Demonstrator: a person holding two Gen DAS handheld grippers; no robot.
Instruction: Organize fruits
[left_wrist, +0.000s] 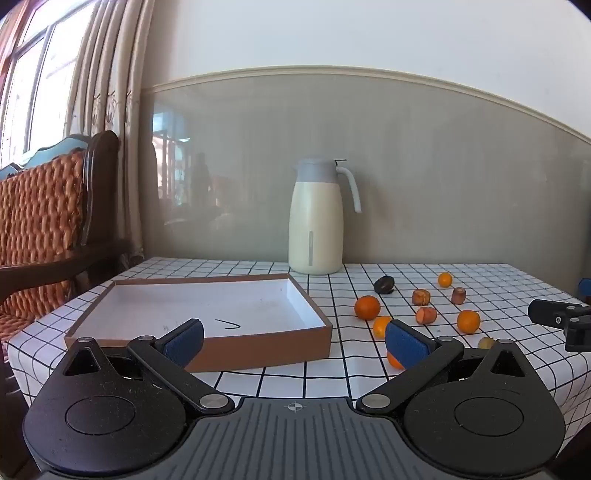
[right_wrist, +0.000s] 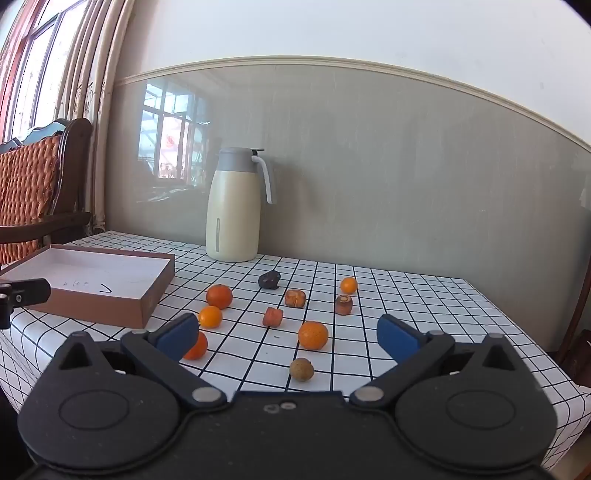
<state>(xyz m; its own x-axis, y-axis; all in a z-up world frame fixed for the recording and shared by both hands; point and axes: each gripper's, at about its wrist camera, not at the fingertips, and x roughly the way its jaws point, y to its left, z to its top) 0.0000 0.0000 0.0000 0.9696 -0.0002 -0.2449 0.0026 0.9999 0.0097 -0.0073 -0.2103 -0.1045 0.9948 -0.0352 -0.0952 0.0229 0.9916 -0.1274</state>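
Right claw: my right gripper (right_wrist: 288, 338) hangs wide open over the near table edge, holding nothing.
Left claw: my left gripper (left_wrist: 293, 341) is just as wide apart and empty, squared up to the box, I judge so it can steady or receive there.
Nearest fruit: a small brownish round fruit (right_wrist: 301, 369) lies just ahead of the right claw, between its pads; beyond it sits an orange (right_wrist: 313, 335), also inside the span.
Beside the left pad: another orange (right_wrist: 195, 347) is half hidden behind the right claw's left pad (right_wrist: 177, 338), and a second orange (right_wrist: 210, 316) lies just past it.
Middle ground: three cut brown-orange pieces (right_wrist: 273, 316) (right_wrist: 295, 298) (right_wrist: 343, 305) and a larger orange (right_wrist: 219, 296) are scattered loose, well apart from each other, so each can be picked singly.
Far fruit: a dark fruit (right_wrist: 269, 280) and a small orange (right_wrist: 348, 285) lie farthest ahead.
Box: the shallow cardboard box (left_wrist: 314, 341) lies ahead-left of the right claw with nothing in it; I take it as the destination.
Backdrop: a cream jug (right_wrist: 232, 206) stands against the wall on the checked tablecloth (right_wrist: 424, 295).
View difference: the right camera shows the whole spread; the left camera shows the box's bare interior fully, but its right pad covers the nearest oranges.
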